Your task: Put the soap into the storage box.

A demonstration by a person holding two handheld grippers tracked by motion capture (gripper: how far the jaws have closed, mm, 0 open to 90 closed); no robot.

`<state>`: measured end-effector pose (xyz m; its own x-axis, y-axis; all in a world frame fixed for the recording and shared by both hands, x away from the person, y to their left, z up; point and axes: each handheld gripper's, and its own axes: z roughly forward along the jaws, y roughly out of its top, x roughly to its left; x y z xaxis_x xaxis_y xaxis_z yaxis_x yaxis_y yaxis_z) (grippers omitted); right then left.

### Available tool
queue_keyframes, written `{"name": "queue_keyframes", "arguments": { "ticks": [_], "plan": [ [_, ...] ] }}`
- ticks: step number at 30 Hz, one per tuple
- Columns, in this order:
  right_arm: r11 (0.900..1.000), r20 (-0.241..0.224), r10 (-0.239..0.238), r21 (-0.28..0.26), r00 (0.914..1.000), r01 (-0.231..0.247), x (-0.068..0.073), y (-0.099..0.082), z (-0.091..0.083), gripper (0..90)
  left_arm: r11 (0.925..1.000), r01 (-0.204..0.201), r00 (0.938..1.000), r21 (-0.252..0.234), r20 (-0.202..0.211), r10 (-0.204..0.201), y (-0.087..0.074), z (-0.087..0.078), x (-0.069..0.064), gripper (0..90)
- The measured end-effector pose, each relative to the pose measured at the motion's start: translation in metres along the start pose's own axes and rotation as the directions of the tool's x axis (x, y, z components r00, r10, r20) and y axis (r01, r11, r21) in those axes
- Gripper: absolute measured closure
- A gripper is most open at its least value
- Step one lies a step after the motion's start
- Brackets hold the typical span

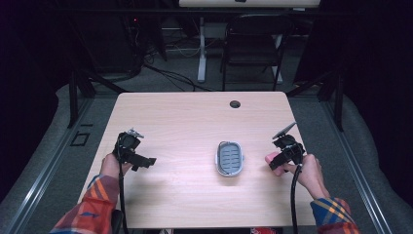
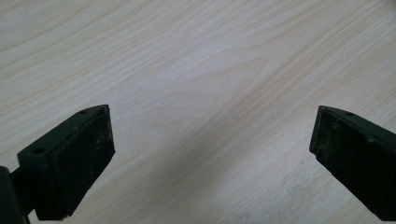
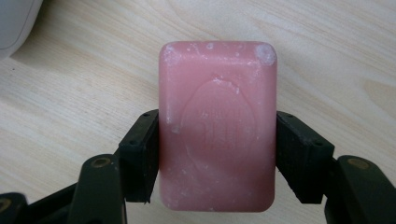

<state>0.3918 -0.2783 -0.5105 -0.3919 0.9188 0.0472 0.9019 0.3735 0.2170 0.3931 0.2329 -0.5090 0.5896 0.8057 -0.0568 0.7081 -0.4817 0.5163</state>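
Note:
A pink bar of soap [image 3: 217,126] with an oval stamp sits between the two black jaws of my right gripper [image 3: 217,154], whose pads press on both its long sides. In the high view that right gripper [image 1: 278,163] is at the table's right with the pink soap [image 1: 272,159] showing at its tips. A grey soap dish [image 1: 230,158] with a slatted insert lies on the table just left of it. My left gripper [image 1: 146,162] is at the table's left, held low. In its own view the left gripper [image 2: 212,135] has jaws wide apart over bare wood.
The light wooden table [image 1: 195,117] has a round cable hole [image 1: 235,104] near its far edge. Beyond it stand a black folding chair [image 1: 253,44] and a white desk leg [image 1: 201,48]. A white rounded edge [image 3: 14,23] shows at the right gripper view's top left.

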Motion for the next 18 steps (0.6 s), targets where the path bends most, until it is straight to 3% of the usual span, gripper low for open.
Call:
{"name": "queue_keyframes", "arguments": {
  "ticks": [1,2,6,7,10,18],
  "plan": [
    [0.9996,-0.002,-0.021,0.021,0.9998,0.021,-0.0008,0.0011,-0.0019,37.2,1.0,0.0,1.0,0.0,0.0,0.0,0.0,0.0,0.0,0.0],
    [1.0,-0.004,-0.005,0.001,1.0,0.005,0.0007,0.0003,-0.0014,37.2,1.0,0.001,1.0,-0.001,0.003,-0.001,-0.0001,0.0001,0.0003,0.0],
    [0.9995,-0.005,-0.024,0.018,0.9997,0.024,0.0004,0.0016,-0.0044,37.2,1.0,0.0,1.0,0.0,0.001,0.0,0.0,0.0001,0.0002,0.0],
    [1.0,-0.006,-0.006,-0.004,1.0,0.006,0.0018,0.0007,-0.0033,37.2,1.0,0.0,1.0,0.001,0.003,0.0,0.0,0.0002,0.0002,0.0],
    [0.9994,-0.006,-0.029,0.019,0.9996,0.029,0.0009,0.0019,-0.0053,37.2,1.0,-0.001,1.0,0.001,0.003,0.001,0.0001,0.0002,0.0001,0.0],
    [0.9995,-0.012,-0.031,-0.002,0.9994,0.031,0.0077,0.0067,-0.0054,37.3,1.0,0.0,1.0,0.0,0.004,0.0,-0.0001,0.0002,0.0004,0.0]
  ]
}}
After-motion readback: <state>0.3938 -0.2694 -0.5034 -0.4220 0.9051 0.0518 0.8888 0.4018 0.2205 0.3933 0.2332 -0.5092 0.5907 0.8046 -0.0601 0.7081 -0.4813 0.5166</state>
